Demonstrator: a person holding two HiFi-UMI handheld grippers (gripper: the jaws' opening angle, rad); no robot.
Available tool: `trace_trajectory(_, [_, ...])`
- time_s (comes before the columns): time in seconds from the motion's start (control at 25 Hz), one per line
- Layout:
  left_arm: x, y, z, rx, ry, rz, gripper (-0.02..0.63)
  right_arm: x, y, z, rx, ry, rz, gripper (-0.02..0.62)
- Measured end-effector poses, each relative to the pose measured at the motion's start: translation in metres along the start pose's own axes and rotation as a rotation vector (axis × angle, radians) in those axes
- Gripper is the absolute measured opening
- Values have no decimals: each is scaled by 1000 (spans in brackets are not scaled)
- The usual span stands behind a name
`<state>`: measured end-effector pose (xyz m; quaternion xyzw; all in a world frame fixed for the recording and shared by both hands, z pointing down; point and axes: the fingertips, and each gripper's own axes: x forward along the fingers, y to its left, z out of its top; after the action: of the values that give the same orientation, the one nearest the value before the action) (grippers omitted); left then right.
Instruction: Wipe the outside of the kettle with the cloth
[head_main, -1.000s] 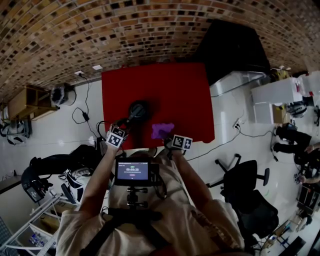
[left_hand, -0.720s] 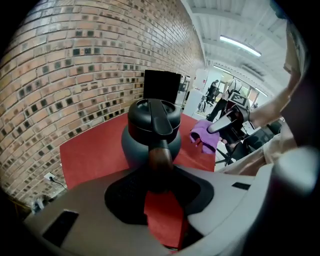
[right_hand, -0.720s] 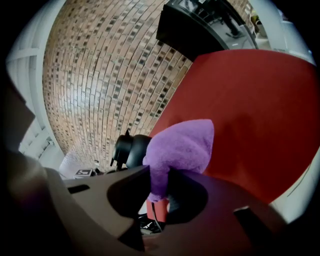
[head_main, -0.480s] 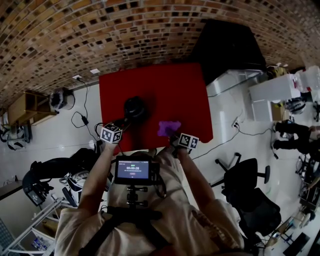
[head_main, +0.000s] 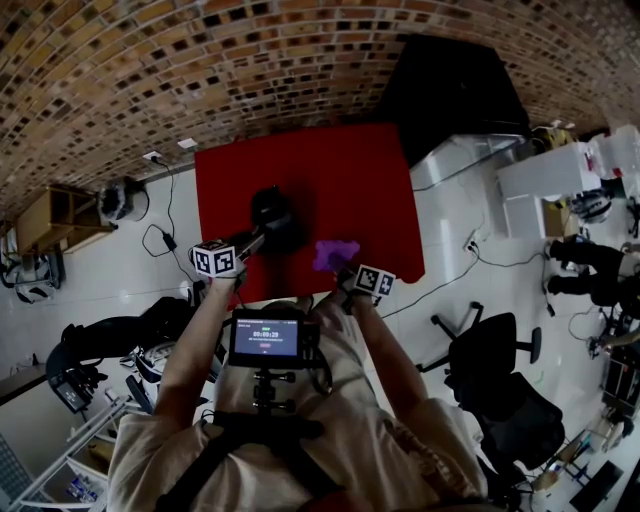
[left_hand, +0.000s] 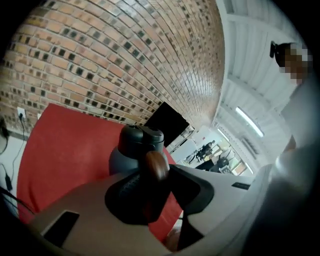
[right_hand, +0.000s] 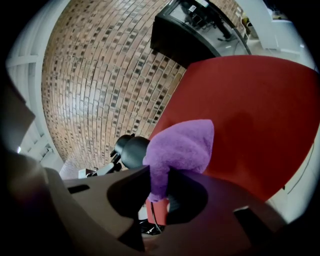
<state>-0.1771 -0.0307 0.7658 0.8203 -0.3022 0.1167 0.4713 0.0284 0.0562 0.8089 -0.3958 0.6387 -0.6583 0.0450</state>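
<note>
The left gripper (left_hand: 150, 172) has just closed its fingers (left_hand: 125, 194) on the handle (left_hand: 156, 165) of the kettle (left_hand: 127, 150), on the red bench (left_hand: 65, 145). The right gripper (right_hand: 159, 200) pinches the purple cloth (right_hand: 182, 147). Hard wiping could make the handle slip and tip the kettle.

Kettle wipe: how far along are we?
Done: the right gripper is shut on the fluffy purple cloth. In hand: the left gripper has just been closing its jaws, which now clamp the brown wooden handle of the dark grey kettle. Left: all the wiping. In the head view the cloth sits apart from the kettle, so there is no contact yet.
</note>
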Motion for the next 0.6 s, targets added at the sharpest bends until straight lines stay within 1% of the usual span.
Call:
trace_trajectory(0.08, [3,-3,3,-105,-60,-38,121,-2,0,3,0,-3,-1,84])
trace_trajectory(0.2, [-3,-3,9,-202,-157,-77,121,-6,-1,9,-5,-10,-3,84])
trace_trajectory(0.28, [-16,12,5,-263,-222,-79,121,-9,1,12,-14,-13,-5,84])
trace_trajectory(0.36, [-32,35,-8,-344,-267,-63,120,-11,0,13,-17,-12,-6,84])
trace_trajectory(0.44, [-48,56,-27,-416,-271,-16,117,-12,-2,11,-14,-5,-11,84])
trace_trajectory(0.52, [-60,71,-49,-450,-248,36,120,-11,-1,9,-19,7,-16,84])
trace_trajectory(0.6, [-66,79,-70,-471,-233,58,120,-8,1,5,-17,21,-13,84])
